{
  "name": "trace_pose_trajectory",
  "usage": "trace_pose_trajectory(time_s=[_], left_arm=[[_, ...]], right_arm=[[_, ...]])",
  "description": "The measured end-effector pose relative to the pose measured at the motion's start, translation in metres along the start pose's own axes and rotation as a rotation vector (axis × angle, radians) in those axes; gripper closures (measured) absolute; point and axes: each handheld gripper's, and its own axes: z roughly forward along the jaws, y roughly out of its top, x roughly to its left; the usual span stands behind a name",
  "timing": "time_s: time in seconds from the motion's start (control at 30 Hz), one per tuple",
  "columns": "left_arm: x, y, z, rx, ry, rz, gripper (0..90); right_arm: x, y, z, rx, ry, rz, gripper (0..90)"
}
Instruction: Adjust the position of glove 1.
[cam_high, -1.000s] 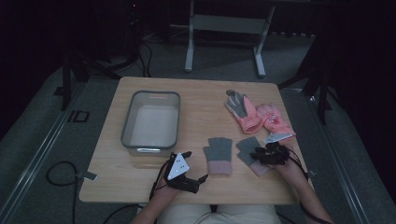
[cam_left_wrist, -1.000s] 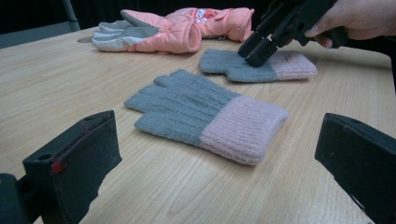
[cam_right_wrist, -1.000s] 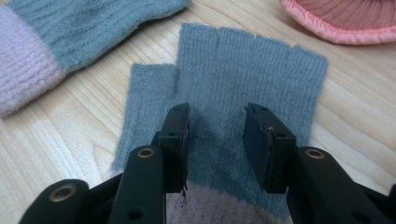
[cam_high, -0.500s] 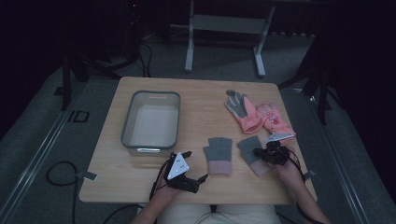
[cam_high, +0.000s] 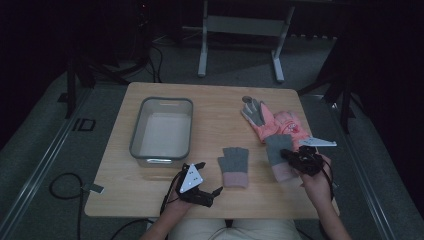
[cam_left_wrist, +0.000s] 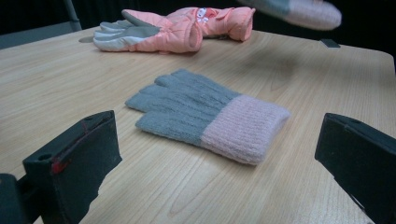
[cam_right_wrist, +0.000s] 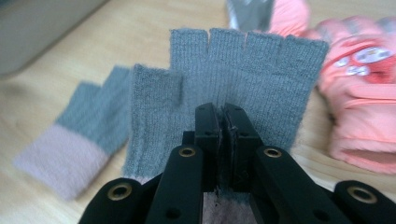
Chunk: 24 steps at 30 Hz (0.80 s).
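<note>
- While the high view looks down on the wooden surface (cam_high: 210, 100), the right gripper (cam_high: 295, 159) sits clenched on a grey knit glove (cam_high: 278, 150) with a pink cuff, holding it just off the boards near the right edge. Its twin, the second grey glove (cam_high: 234, 166), lies flat in the middle, and the left gripper (cam_high: 206, 176) rests released beside it, near the grey bin (cam_high: 162, 131). The risk I see: a bin drop means carrying the glove across the twin and that idle gripper, and the dangling cuff could drag the twin askew or snag on a jaw.
- Where the left gripper view looks along the boards, its two jaws stand wide apart with nothing between them, the second grey glove (cam_left_wrist: 205, 114) lying ahead and the pink ski gloves (cam_left_wrist: 182, 28) behind. The lifted glove (cam_left_wrist: 299, 10) hangs blurred at the top edge, so a quick swing could shake it loose.
- Seen in the right gripper view, the jaws pinch shut on a thin fold of the held glove (cam_right_wrist: 247, 74) around its palm. I judge that bite small: soft knit can creep out of it, and the limp fingers may brush the pink ski gloves (cam_right_wrist: 364, 84) just beside them.
</note>
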Motion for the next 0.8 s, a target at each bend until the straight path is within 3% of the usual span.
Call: trace_pose_trajectory(time_s=[0.07, 0.17, 0.33, 0.53, 0.8], left_arm=[[0.000, 0.000, 0.000, 0.000, 0.000, 0.000, 0.0], [-0.001, 0.000, 0.000, -0.001, 0.000, 0.001, 0.0], [-0.001, 0.000, 0.000, 0.000, 0.002, 0.007, 0.0], [-0.001, 0.000, 0.000, -0.003, -0.003, 0.007, 0.0], [-0.001, 0.000, 0.000, -0.001, -0.002, 0.007, 0.0]], right_arm=[[0.007, 0.001, -0.007, -0.035, -0.060, -0.001, 85.3], [0.013, 0.002, -0.013, -0.071, -0.087, 0.018, 85.3], [0.017, -0.004, -0.013, -0.046, -0.106, 0.077, 85.3], [0.022, -0.020, 0.002, -0.028, -0.208, 0.081, 85.2], [0.018, -0.039, 0.029, 0.035, -0.201, 0.144, 85.1]])
